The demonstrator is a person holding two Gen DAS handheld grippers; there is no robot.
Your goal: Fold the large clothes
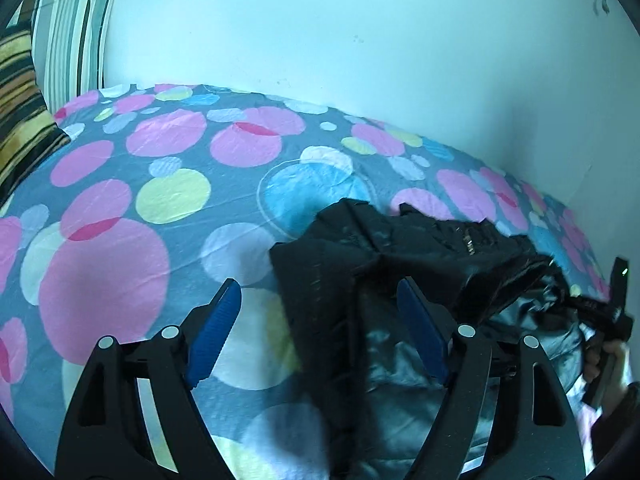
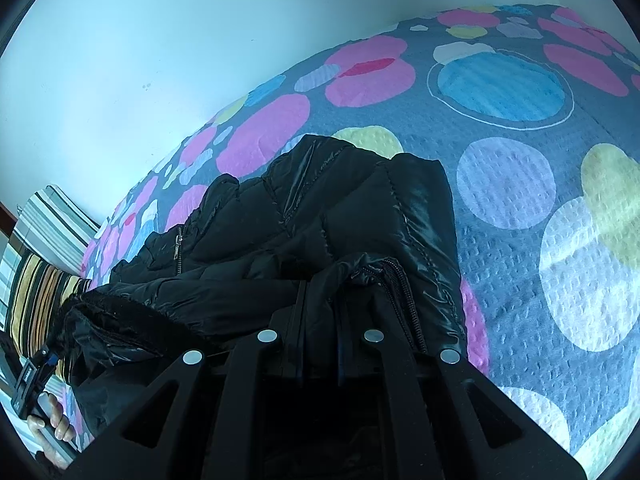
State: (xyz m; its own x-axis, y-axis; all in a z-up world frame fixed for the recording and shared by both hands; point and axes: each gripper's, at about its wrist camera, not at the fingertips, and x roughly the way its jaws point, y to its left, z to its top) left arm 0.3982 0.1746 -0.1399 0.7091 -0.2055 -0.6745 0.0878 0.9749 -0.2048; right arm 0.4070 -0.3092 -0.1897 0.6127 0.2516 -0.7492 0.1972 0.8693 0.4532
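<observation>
Gaping wide, left gripper (image 1: pixel 320 344) is hovering over the puffy, slippery jacket (image 2: pixel 320 216); right gripper (image 2: pixel 320 312) is pinching its zipper edge, the best hold.

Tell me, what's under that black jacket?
The jacket lies on a spotted bedsheet, which shows all around it. What lies beneath the jacket itself is covered, so I cannot tell.
</observation>
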